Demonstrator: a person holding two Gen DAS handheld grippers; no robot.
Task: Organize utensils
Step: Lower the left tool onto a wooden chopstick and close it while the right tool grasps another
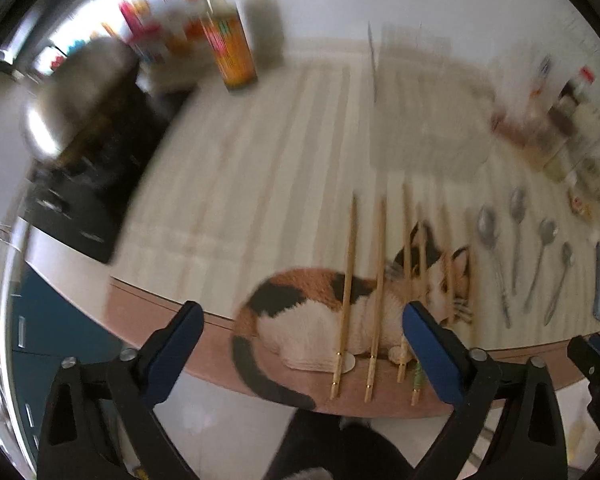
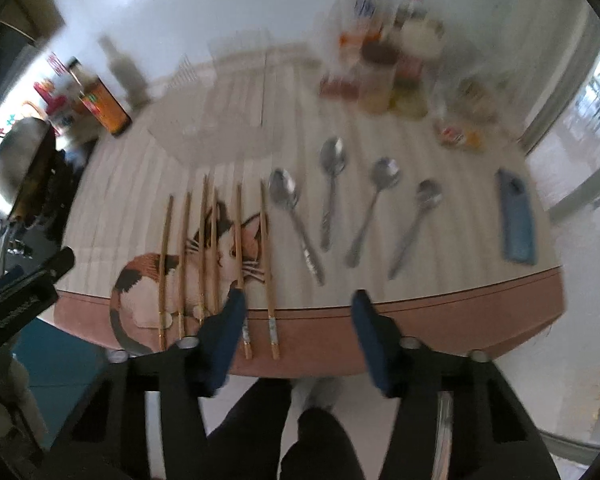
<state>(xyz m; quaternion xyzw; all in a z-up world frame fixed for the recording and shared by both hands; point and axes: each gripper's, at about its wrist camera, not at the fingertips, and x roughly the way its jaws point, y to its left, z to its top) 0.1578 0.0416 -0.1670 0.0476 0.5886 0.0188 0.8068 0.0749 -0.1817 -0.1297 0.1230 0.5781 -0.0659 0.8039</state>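
Observation:
Several wooden chopsticks [image 2: 212,256] lie side by side over the cat picture on the table mat [image 2: 140,184]; they also show in the left wrist view [image 1: 350,280]. Several metal spoons [image 2: 332,184] lie in a row to their right, also in the left wrist view [image 1: 496,256]. My left gripper [image 1: 304,344] is open and empty, held above the table's near edge before the chopsticks. My right gripper [image 2: 298,320] is open and empty above the near edge, between chopsticks and spoons. Both views are blurred.
A blue phone [image 2: 518,220] lies at the right of the mat. Bottles and jars [image 2: 384,68] stand at the back right, a sauce bottle [image 1: 230,44] at the back left. A steel pot [image 1: 72,96] sits on a black stove at the left. A clear dish rack [image 2: 220,112] stands behind.

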